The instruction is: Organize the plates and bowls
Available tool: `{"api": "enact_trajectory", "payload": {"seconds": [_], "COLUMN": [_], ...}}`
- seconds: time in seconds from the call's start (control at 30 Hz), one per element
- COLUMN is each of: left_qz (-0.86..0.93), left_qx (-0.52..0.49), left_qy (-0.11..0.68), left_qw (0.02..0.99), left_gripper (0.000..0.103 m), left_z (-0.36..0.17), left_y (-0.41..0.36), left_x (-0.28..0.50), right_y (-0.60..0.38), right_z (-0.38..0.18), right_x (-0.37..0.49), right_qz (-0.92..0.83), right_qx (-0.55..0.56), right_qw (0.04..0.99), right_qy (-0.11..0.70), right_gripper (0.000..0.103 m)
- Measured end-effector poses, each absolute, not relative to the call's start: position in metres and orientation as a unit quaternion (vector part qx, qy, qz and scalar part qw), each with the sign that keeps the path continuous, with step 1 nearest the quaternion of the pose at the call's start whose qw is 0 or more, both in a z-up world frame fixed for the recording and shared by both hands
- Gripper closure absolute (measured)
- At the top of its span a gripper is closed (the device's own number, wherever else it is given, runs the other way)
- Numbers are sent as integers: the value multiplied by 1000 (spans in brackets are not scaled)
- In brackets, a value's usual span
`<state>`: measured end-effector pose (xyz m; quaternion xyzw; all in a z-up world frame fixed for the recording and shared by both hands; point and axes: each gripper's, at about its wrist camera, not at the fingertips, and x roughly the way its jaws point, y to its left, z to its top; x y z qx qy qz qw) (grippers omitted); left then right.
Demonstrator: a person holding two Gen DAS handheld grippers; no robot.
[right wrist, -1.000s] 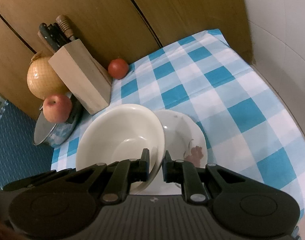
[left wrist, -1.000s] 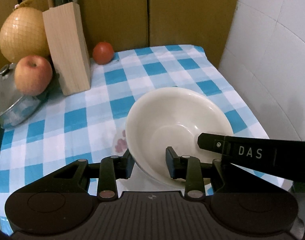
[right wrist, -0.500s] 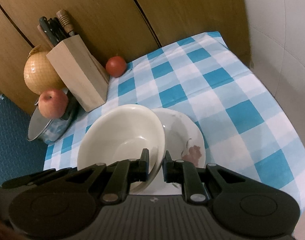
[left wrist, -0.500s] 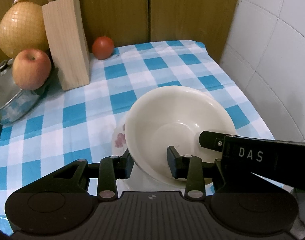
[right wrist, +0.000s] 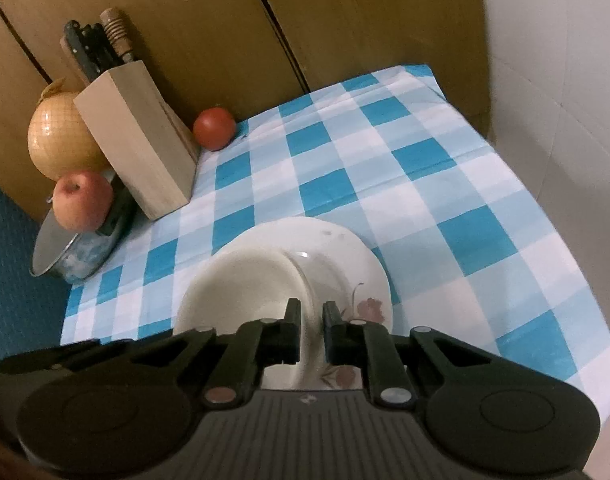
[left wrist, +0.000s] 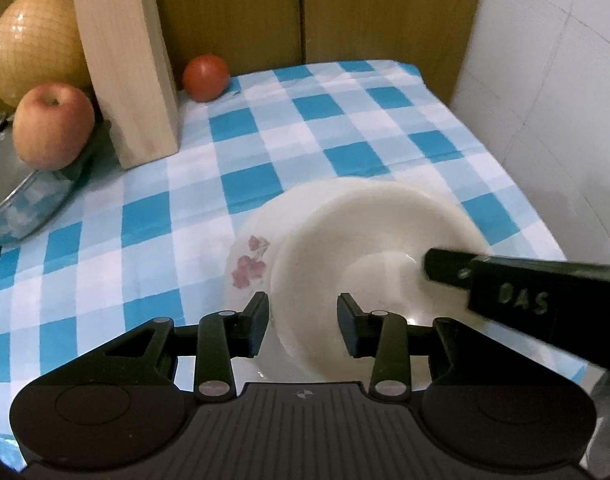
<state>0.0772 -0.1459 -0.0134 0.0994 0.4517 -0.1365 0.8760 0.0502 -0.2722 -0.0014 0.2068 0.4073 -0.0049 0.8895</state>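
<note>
A cream bowl (left wrist: pixel 365 232) hangs tilted over a white plate (left wrist: pixel 249 256) with pink flowers, which lies on the checked cloth. My left gripper (left wrist: pixel 303 320) stands open astride the bowl's near rim. Its left finger is beside the outer wall and its right finger is inside, clear of the rim. One finger (left wrist: pixel 505 280) of my right gripper reaches in from the right. In the right wrist view my right gripper (right wrist: pixel 311 320) is shut on the rim of the bowl (right wrist: pixel 241 288), with the plate (right wrist: pixel 345 256) under and behind it.
A wooden knife block (left wrist: pixel 125 72), a tomato (left wrist: pixel 205 78), an apple (left wrist: pixel 53 126) on a steel pot lid (left wrist: pixel 21 200) and a netted melon (left wrist: pixel 29 56) crowd the back left. A white tiled wall (left wrist: pixel 565 100) bounds the right. The blue checked cloth (left wrist: pixel 325 140) lies beyond the plate.
My left jaws have widened off the bowl's rim. The bowl has tipped and shifted in the right gripper's hold, baring more of the flowered plate.
</note>
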Motion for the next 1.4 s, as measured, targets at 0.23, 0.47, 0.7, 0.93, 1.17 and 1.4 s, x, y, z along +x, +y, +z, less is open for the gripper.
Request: {"api": "enact_trajectory", "payload": {"seconds": [0.23, 0.47, 0.7, 0.93, 1.17, 1.4], "left_qz": [-136, -134, -133, -124, -119, -113], "left_qx": [93, 92, 85, 82, 59, 47], "left_qy": [446, 445, 436, 417, 410, 411], "left_qw": [879, 881, 886, 897, 902, 903], "left_gripper": [57, 53, 44, 32, 30, 27], "left_z": [-9, -6, 2, 12, 20, 16], "left_y": [-142, -140, -136, -129, -111, -99], "left_x": [75, 74, 71, 59, 44, 26], "right_y": [-277, -281, -275, -260, -258, -252], "right_z": [-9, -2, 15, 24, 28, 20], "right_x": [52, 45, 27, 3, -17, -32], "right_qz": [-9, -17, -15, 0, -5, 1], "right_qx": [220, 223, 208, 189, 180, 170], "right_qw": [880, 889, 909, 924, 931, 931], "right_qy": [421, 400, 361, 333, 318, 323], "right_gripper": [89, 88, 82, 78, 77, 72]}}
